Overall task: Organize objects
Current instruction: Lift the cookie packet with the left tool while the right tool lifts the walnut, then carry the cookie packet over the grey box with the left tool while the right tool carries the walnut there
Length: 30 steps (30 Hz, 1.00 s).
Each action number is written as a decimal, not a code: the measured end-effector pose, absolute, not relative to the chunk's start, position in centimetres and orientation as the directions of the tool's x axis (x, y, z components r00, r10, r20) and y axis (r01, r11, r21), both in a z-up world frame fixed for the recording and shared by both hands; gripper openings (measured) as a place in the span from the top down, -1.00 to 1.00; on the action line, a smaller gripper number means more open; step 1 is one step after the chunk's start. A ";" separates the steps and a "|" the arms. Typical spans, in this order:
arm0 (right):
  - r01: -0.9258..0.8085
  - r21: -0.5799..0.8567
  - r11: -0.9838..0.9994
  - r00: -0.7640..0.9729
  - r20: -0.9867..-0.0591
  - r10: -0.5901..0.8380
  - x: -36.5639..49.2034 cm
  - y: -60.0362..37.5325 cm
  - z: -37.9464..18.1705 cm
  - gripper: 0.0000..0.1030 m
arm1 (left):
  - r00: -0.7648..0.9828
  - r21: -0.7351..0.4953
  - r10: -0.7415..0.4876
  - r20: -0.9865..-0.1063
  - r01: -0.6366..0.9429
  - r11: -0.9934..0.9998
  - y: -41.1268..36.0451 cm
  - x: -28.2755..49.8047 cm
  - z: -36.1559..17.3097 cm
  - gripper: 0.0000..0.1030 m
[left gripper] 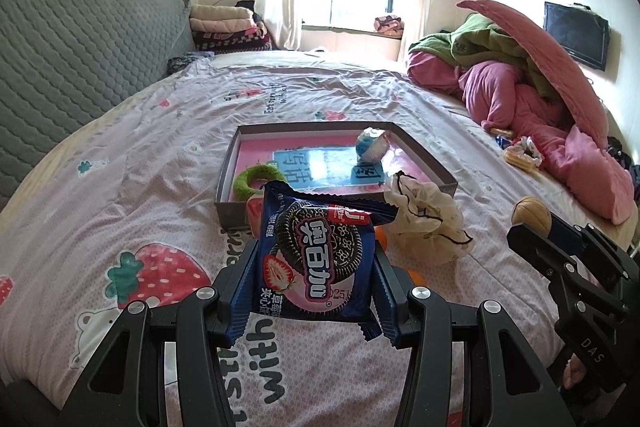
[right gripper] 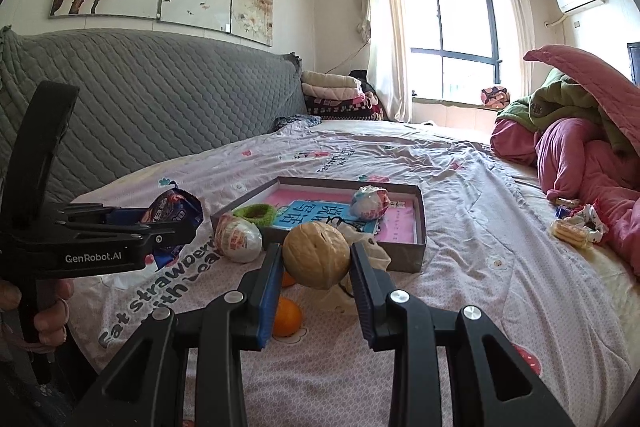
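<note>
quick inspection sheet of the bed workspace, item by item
surface: bed sheet with strawberry print, wrinkled.
job's things: shallow box holds a green ring, a blue booklet and a wrapped ball; cookie packet and walnut are held above the sheet; an orange and a wrapped round snack lie in front of the box.
clutter: crumpled plastic bag by the box; snack wrappers near the pink bedding.
grippers: left gripper shut on the cookie packet; right gripper shut on the walnut.
cables: nothing seen on the bed.
surroundings: grey headboard, window, folded blankets.
</note>
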State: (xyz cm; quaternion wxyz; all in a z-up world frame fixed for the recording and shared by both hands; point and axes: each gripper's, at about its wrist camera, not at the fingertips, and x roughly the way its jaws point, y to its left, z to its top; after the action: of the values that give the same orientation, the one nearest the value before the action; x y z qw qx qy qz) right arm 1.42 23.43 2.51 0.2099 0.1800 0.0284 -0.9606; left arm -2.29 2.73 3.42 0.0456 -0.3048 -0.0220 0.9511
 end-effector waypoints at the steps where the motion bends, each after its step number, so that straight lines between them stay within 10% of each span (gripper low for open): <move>1: 0.414 0.018 -0.910 -0.847 -0.358 -0.392 1.3 23.4 2.6 0.35 | -0.810 -0.070 0.102 -0.577 -0.076 -0.995 2.8 -2.4 3.4 -0.03; 30: 0.423 -0.037 -0.906 -0.859 -0.336 -0.387 -1.6 21.6 4.0 0.35 | -0.829 -0.090 0.102 -0.549 -0.063 -0.994 3.0 -6.4 5.1 -0.03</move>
State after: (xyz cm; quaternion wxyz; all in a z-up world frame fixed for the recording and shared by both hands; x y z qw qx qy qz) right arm -1.59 21.58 3.95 0.2103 0.1628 0.0547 -0.9624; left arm -6.35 2.97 5.12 0.0434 -0.2888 -0.0338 0.9558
